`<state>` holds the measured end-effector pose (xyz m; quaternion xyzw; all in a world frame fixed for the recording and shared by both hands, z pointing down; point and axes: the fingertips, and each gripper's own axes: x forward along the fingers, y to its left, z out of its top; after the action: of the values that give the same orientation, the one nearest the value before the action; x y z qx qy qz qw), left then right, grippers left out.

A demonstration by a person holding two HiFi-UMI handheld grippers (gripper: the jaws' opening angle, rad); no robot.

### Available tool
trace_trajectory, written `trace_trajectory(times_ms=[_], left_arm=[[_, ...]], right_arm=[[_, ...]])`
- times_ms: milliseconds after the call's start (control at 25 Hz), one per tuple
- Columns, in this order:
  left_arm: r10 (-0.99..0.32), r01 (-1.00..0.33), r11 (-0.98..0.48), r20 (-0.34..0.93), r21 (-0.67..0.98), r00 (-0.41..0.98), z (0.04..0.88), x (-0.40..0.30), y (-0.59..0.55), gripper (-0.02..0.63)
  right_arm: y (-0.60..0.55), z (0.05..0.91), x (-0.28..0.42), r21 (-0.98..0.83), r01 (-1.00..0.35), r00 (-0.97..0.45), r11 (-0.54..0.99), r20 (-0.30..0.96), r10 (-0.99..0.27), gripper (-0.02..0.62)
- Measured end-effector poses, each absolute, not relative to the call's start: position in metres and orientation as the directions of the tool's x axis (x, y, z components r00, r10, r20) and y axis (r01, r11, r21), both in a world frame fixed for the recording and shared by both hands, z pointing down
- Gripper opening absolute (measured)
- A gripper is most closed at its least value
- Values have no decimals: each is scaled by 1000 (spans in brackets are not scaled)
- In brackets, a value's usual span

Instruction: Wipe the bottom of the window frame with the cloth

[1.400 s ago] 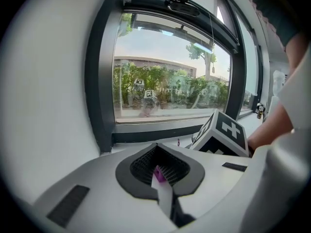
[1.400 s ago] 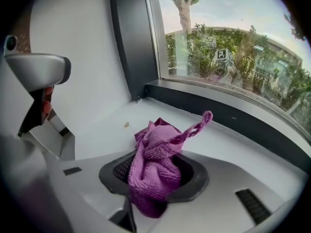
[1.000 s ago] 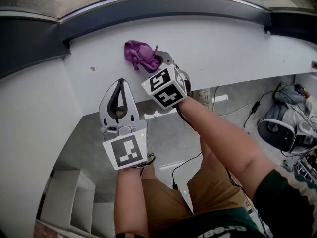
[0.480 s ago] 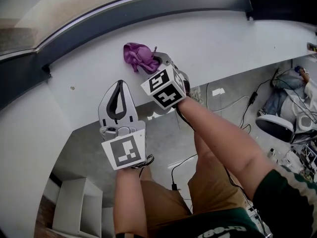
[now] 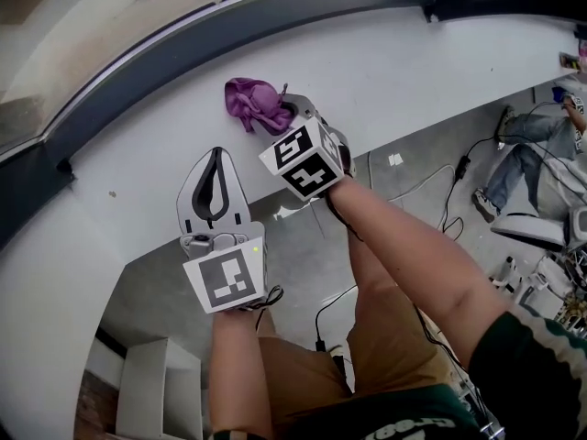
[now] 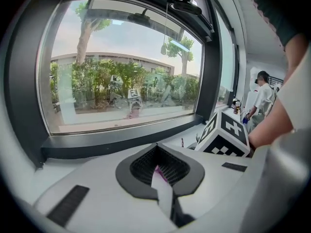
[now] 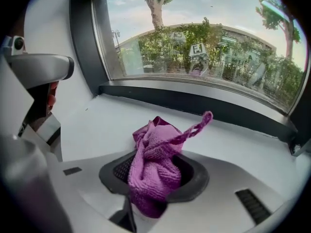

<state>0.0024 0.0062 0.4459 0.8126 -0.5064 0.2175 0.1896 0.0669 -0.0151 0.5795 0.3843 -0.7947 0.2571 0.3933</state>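
Observation:
A crumpled purple cloth [image 5: 253, 102] lies bunched on the white sill [image 5: 404, 71], a little short of the dark bottom rail of the window frame [image 5: 183, 35]. My right gripper [image 5: 288, 111] is shut on the cloth [image 7: 154, 168], and a loose strip of it sticks up toward the rail [image 7: 204, 107]. My left gripper [image 5: 217, 157] hovers over the sill's near edge, left of and behind the right one. In the left gripper view its jaws [image 6: 158, 173] are shut with nothing between them; the right gripper's marker cube [image 6: 225, 135] stands to the right.
A small speck [image 5: 112, 193] marks the sill at the left. Below the sill is grey floor with cables [image 5: 440, 191], a white shelf unit [image 5: 147, 383] and a seated person [image 5: 541, 140] at the far right. The frame's corner joint [image 5: 427, 7] lies to the upper right.
Both grippers and the cloth have shifted right along the sill: the speck and the frame's corner joint slid left in the head view. Both gripper states are unchanged.

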Motion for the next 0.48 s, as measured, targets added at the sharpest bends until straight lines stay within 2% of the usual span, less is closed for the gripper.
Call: trace_trajectory(times_ms=[480], left_arm=[[-696,-867,-489,555,97,455,451,70,-19,3]], right_arm=[[-26,579,141,-103,-857,-355,505,828,-434,152]])
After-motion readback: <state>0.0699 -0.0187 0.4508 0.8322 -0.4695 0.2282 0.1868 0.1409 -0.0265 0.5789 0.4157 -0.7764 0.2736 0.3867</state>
